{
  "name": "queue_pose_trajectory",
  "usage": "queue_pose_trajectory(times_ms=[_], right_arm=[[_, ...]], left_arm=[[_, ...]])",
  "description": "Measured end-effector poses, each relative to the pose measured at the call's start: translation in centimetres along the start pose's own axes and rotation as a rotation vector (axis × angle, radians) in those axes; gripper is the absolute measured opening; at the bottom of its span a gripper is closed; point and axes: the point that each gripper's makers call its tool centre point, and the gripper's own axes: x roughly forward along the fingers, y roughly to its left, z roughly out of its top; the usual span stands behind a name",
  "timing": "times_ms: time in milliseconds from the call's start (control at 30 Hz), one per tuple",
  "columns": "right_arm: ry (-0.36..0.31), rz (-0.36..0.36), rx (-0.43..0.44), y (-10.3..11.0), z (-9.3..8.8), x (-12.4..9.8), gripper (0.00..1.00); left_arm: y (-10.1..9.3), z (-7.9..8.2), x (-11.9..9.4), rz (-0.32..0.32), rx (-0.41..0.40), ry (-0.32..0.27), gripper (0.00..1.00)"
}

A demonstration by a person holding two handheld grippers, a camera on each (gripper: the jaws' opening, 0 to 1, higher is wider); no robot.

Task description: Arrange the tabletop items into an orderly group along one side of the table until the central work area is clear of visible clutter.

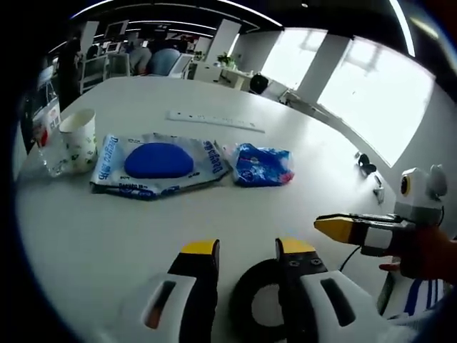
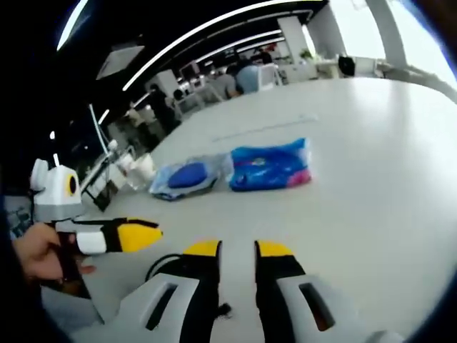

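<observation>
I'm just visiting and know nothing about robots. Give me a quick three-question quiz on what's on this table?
1. True or false: the paper cup stands upright near the table's edge.
2. Which lies between the cup and the small blue packet? A) a ruler B) the wipes pack with its blue lid C) a phone
3. Fill in: the left gripper's fingers hold ____.

Key: 1 true; 2 B; 3 nothing, they are apart with only a black ring showing below them.
</observation>
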Motion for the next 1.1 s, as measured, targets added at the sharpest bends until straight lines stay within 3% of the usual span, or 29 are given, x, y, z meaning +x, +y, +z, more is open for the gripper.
queue_pose_trajectory(times_ms=[1100], right_arm=[[0.041, 0.032, -0.042, 2.5, -2.3, -0.2, 0.16]], left_arm=[[0.1, -1.6, -2.0, 0.017, 0.03, 0.013, 0.33]])
